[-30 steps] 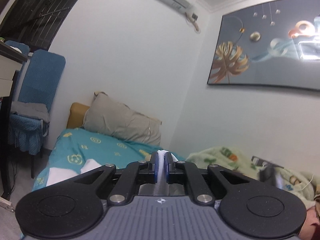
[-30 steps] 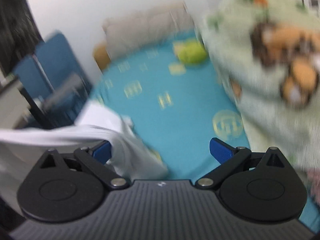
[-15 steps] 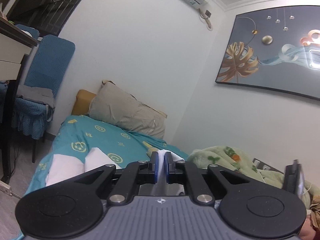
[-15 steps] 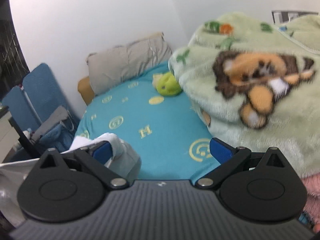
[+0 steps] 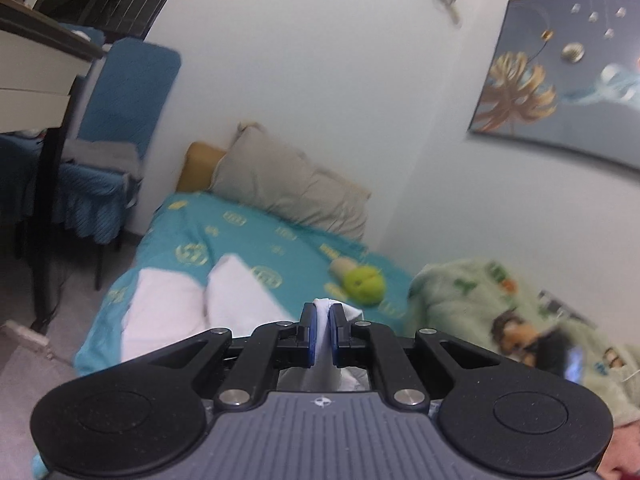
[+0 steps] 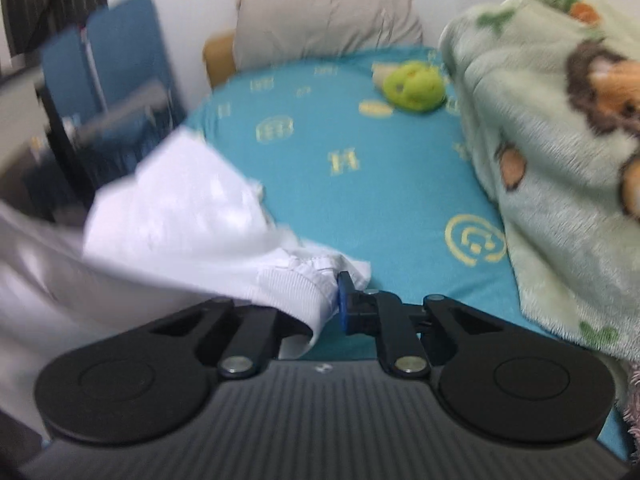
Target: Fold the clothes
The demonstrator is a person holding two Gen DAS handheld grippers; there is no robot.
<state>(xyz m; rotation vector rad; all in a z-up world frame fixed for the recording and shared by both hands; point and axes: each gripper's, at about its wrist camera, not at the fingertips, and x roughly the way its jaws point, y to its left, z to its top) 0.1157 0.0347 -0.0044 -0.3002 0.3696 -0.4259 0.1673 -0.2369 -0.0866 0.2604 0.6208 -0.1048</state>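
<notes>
- Left gripper (image 5: 322, 326): jaws together, clamped on a fold of the white garment (image 5: 236, 300), which pokes out past the pads.
- Right gripper (image 6: 335, 294): jaws have just been closing; now pinched on the ribbed edge of the same white garment (image 6: 192, 216).
- Garment lies bunched at the near left of the turquoise bedsheet (image 6: 360, 184), trailing off the bed edge.
- Green fleece blanket (image 6: 560, 160) heaped on the right.
- Green plush toy (image 6: 414, 87) further up the sheet.
- Grey pillow (image 6: 328, 20) against the wall; blue chair (image 5: 124, 96) left of the bed.
</notes>
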